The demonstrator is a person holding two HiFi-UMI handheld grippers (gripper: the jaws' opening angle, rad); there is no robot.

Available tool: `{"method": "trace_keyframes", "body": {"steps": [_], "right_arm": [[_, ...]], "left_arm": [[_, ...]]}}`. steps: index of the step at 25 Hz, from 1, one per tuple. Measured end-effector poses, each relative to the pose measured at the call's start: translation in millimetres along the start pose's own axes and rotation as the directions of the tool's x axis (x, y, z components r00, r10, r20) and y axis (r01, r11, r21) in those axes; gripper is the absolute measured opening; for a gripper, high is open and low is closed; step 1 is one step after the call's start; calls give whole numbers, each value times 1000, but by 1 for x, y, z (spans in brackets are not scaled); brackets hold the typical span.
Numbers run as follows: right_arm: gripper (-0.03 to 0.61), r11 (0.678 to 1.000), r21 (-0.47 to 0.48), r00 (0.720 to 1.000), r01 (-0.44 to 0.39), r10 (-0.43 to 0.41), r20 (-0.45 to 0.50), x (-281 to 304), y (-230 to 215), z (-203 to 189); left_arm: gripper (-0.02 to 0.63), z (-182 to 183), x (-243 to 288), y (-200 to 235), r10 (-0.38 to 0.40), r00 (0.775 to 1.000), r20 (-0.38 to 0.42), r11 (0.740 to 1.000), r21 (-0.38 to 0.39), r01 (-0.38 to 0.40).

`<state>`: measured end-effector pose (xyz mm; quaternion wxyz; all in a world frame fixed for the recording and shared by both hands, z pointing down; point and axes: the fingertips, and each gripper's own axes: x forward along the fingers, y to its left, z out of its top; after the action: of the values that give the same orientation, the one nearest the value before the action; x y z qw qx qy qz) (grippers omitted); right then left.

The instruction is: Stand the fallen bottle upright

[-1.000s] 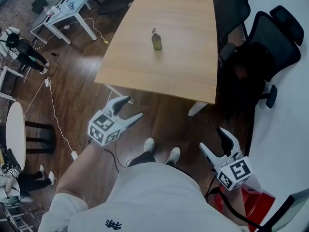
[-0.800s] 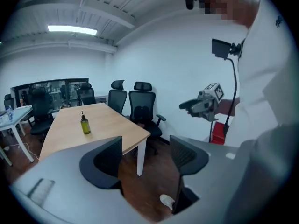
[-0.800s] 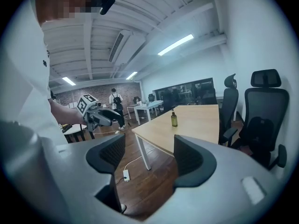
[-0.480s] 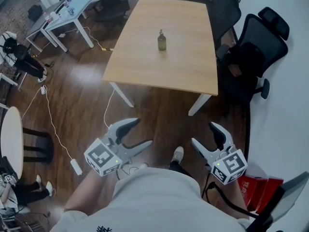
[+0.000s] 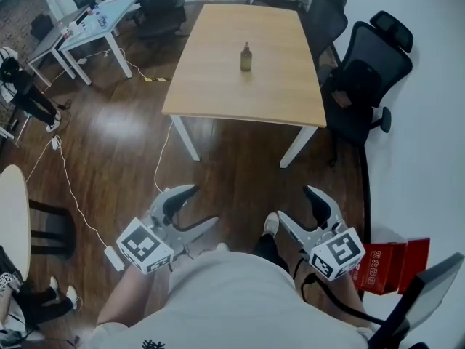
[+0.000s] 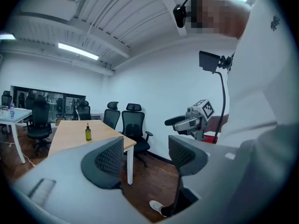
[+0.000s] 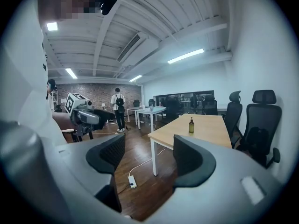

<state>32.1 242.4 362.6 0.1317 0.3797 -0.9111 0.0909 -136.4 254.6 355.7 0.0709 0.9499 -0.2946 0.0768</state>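
A small olive-green bottle (image 5: pixel 246 57) with a dark cap stands upright near the middle of a light wooden table (image 5: pixel 211 86). It also shows small and far off in the left gripper view, bottle (image 6: pixel 87 132), and in the right gripper view, bottle (image 7: pixel 191 125). My left gripper (image 5: pixel 193 208) hangs open over the wooden floor, well short of the table, with nothing between its fingers. My right gripper (image 5: pixel 299 208) is likewise open and empty, low at the right beside my legs.
Black office chairs (image 5: pixel 363 71) crowd the table's right side and far end. White desks (image 5: pixel 87 27) stand at the back left, with a person (image 5: pixel 29 93) near them. A cable and power strip (image 5: pixel 112 257) lie on the floor at the left. A red box (image 5: pixel 385 267) sits at the right.
The view has pulled back from the table, so the bottle sits farther off. Both grippers have dropped lower and closer to my body, still open.
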Motion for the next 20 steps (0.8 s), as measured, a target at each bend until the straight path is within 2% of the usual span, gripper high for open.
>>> {"method": "trace_keyframes", "body": {"steps": [9,20], "right_arm": [[321,997,-39,998,66,-65,16,-11,41,6],[311,994,-67,997,82,-82,2,-7,64,2]], "left_arm": [[301,-14,-31,-5,-45,999,18,999,-12,45],[301,-25,-41,-9,-61,998,12,998,-13,61]]}}
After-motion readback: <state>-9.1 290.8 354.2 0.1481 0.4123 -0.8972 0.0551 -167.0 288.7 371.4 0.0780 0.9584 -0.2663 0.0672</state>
